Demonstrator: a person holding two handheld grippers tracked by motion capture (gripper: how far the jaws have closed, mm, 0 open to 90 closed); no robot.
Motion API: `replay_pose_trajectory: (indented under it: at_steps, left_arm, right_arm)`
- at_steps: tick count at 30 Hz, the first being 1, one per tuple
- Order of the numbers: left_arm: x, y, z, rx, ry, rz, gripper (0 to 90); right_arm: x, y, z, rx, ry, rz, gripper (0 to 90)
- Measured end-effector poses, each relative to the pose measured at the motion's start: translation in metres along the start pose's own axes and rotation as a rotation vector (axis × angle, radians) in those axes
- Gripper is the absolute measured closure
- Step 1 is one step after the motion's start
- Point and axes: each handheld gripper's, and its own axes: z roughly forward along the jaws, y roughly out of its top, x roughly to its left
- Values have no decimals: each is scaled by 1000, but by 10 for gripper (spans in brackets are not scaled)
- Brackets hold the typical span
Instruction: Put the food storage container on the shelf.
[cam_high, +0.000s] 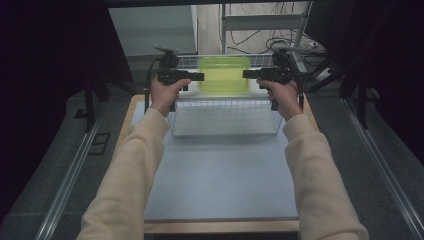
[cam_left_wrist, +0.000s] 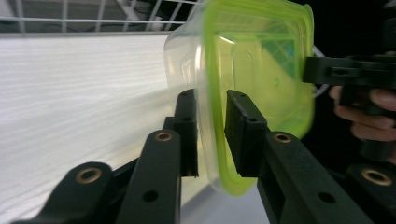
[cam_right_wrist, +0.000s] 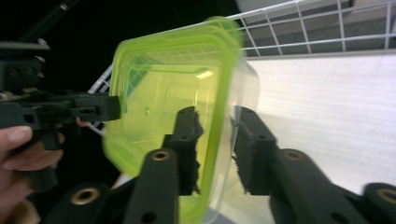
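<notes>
Container (cam_high: 223, 75) edges are sitting between both jaw pairs: left hand-held gripper (cam_left_wrist: 212, 135) and right hand-held gripper (cam_right_wrist: 215, 149) are clamping its green rim above the wire basket (cam_high: 225, 116).

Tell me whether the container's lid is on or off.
On: the green lid sits on the clear container, its rim between both grippers' jaws.

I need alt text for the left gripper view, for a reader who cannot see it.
Two black jaws of the left gripper close on the edge of a clear container with a green lid, held above a white-floored wire basket. At right, the right gripper meets the lid's opposite edge.
</notes>
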Motion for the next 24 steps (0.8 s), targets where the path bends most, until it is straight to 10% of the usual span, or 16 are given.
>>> replay_pose_trajectory:
  at_steps: [5,14,24]
  left_arm:
    - [2,0,4,-12,5,-6,665]
    - [4,-3,5,-70,42,41,288]
    - [-6,-9,-5,-81,8,71,253]
  right_arm:
    - [-3,-1,5,-6,-30,-17,635]
    - [-4,-2,3,-11,-65,-29,452]
    - [0,-6,1,-14,-115,-51,315]
